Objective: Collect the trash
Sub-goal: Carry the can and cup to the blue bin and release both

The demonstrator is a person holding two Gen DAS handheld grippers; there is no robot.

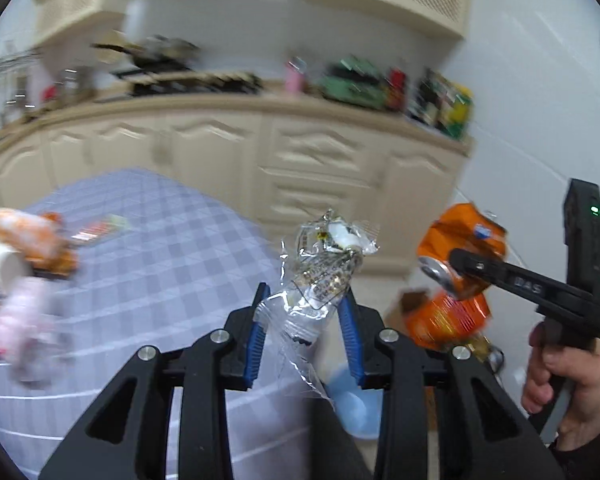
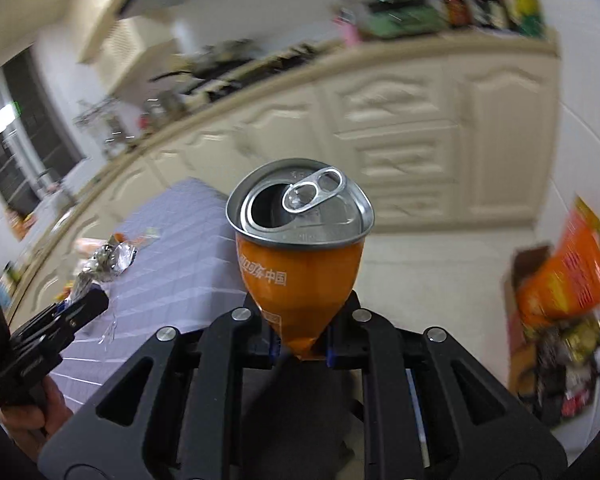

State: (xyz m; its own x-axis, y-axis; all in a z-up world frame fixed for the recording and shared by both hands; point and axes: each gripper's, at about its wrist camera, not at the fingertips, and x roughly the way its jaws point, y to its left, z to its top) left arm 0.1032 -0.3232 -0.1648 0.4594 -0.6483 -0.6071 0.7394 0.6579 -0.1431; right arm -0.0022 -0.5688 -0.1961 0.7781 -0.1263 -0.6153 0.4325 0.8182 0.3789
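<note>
My left gripper (image 1: 306, 304) is shut on a crumpled clear plastic bottle (image 1: 324, 276), which sticks up between the blue pads (image 1: 348, 320). My right gripper (image 2: 300, 344) is shut on the pinched bottom of a crushed orange drink can (image 2: 300, 268), whose open top faces the camera. In the left wrist view the right gripper (image 1: 464, 262) and the can (image 1: 460, 240) hang to the right, past the table's edge. In the right wrist view the left gripper (image 2: 80, 304) with the plastic bottle (image 2: 108, 260) is at the left, over the table.
A table with a lilac checked cloth (image 1: 160, 264) carries orange packets (image 1: 40, 240), a white cup (image 1: 4, 268) and a pink thing (image 1: 20, 320). On the floor stands a cardboard box (image 2: 516, 320) with orange wrappers (image 2: 560, 288). A pale blue container (image 1: 356, 404) is below. Cream cabinets (image 1: 320, 160) are behind.
</note>
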